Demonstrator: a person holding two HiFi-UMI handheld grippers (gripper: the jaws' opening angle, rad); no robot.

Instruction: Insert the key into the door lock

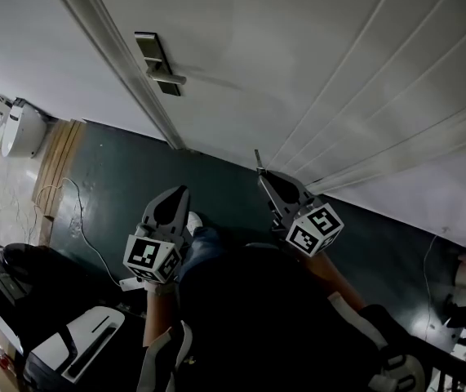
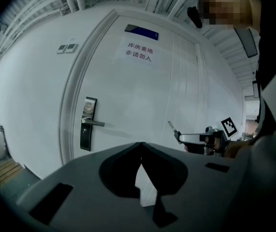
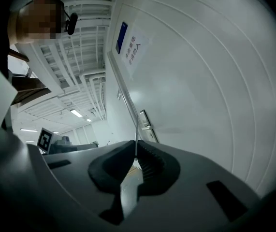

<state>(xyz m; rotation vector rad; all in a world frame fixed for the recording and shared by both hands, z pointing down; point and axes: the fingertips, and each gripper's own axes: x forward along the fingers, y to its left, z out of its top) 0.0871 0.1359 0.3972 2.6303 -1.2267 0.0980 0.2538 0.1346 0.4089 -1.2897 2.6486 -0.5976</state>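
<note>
Key (image 1: 258, 158) sits clamped between the closed jaws of the right gripper (image 1: 263, 173), its thin blade projecting forward past the jaw tips along the gripper's own axis and pointing at the door (image 1: 314, 64). In the right gripper view the blade appears edge-on as a narrow line rising from the jaw line. The left gripper (image 1: 181, 193) has its jaws together with nothing between them and is held beside the right one, above the dark floor (image 1: 126, 170). The door lock (image 1: 157, 63), a dark plate with a lever handle (image 1: 168, 77), is mounted near the door edge, well apart from the key tip and to its left in the head view. Judgement: the right gripper must travel left and forward, blade aligned to the keyhole; the keyhole cannot be resolved.
</note>
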